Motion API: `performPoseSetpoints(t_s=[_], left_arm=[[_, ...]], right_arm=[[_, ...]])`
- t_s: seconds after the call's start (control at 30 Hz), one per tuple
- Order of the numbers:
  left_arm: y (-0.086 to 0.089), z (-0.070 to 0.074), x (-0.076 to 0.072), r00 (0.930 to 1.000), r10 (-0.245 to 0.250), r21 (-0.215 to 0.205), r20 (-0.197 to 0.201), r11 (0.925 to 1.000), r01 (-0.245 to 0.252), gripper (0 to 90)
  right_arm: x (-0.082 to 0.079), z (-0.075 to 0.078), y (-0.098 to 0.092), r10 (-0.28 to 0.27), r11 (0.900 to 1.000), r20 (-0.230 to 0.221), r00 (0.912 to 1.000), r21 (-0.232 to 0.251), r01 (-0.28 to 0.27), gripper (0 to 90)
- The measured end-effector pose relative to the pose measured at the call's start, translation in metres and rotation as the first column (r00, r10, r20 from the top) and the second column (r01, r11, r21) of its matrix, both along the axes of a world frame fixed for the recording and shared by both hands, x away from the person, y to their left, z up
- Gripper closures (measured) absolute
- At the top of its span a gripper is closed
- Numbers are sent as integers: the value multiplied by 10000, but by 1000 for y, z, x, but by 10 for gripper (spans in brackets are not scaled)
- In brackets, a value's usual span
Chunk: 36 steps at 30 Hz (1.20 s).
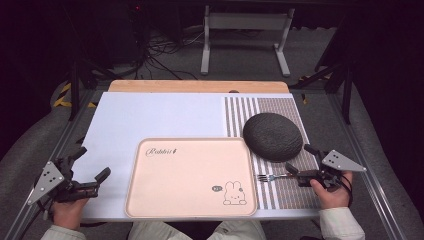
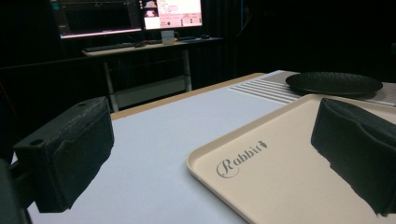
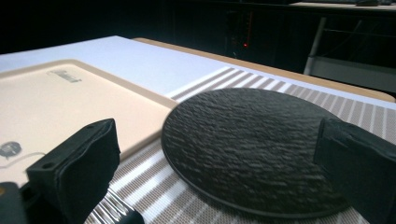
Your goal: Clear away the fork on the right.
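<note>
Script word, apparently "Rabbit", on the beige tray [image 2: 289,186]

Two black jaws are seen standing wide apart at the bottom corners. Between them a dark, rough-textured plate [image 3: 252,149] is laid on a striped mat [image 3: 289,91], its left rim just beside a beige tray [image 3: 70,102]. Fork tines [image 3: 112,210] are glimpsed by the left jaw.

Bright table, dark surroundings — soft focus

a silver fork [image 1: 270,177] lies flat on the striped mat [image 1: 290,192], beside the dark plate [image 1: 273,136]
</note>
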<state>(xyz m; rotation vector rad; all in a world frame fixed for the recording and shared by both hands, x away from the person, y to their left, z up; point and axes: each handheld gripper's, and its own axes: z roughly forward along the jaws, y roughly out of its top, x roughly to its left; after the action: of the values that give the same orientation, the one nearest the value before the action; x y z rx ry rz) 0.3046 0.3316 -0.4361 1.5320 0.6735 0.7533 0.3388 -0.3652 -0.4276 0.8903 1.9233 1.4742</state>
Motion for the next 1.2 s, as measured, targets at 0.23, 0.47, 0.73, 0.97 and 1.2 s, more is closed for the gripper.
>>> performPoseSetpoints(t_s=[0.23, 0.47, 0.73, 0.97, 1.2], left_arm=[[-1, 1, 0, 10000, -59, 23, 26, 10000, 59, 0], [-1, 0, 1, 10000, 8, 94, -29, 10000, -8, 0], [-2, 1, 2, 10000, -31, 88, -43, 10000, 31, 0], [-1, 1, 3, 10000, -40, 68, -19, 10000, 40, 0], [-2, 0, 3, 10000, -49, 94, -80, 9999, 50, 0]], right_arm=[[17, 10, 14, 290, 9994, -274, 9992, -162, -295, 14], [27, 18, 23, 497, 9985, -341, 9982, -232, -505, 13], [40, 25, 35, 752, 9950, -805, 9939, -594, -801, 14], [49, 32, 43, 792, 9926, -1094, 9908, -830, -885, 16], [52, 43, 46, 1250, 9692, -1842, 9749, -1874, -1597, 86]])
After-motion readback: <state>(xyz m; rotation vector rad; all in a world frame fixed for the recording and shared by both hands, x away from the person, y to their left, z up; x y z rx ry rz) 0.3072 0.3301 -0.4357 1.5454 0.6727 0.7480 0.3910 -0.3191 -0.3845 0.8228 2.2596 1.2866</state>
